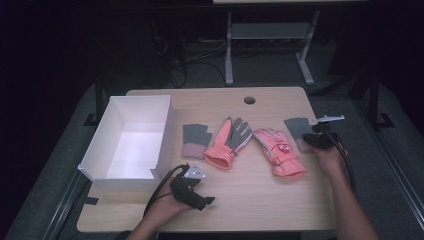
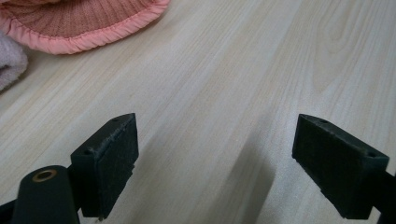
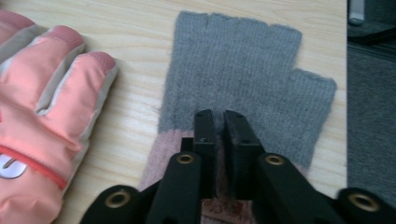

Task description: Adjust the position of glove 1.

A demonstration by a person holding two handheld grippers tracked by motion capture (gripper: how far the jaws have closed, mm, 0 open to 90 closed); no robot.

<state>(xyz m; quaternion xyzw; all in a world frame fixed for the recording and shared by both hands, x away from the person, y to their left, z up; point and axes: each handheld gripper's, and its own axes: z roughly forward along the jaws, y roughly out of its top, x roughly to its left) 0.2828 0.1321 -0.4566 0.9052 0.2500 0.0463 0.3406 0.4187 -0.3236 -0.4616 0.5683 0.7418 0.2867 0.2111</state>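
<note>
Table: a light wooden top (image 1: 260, 195), cable hole (image 1: 249, 100) near its far edge.
White box: the open box (image 1: 131, 137) sits at the left edge, and its inside looks empty.
Glove row: from the box rightward across the middle we've got a grey fingerless glove with pink cuff (image 1: 195, 141), a pink-and-grey glove (image 1: 229, 142), then a pink ski glove (image 1: 279, 152).
Right-edge glove: a second grey fingerless glove (image 3: 247, 88) lies flat just beside the ski glove.
Right gripper: the right gripper (image 3: 219, 123) has its jaws pinched nearly together on that glove, at the seam above the pink cuff.
Left gripper: the left gripper (image 2: 215, 163) is spread wide over bare wood near the front edge, holding nothing; a pink cuff sits ahead.
</note>
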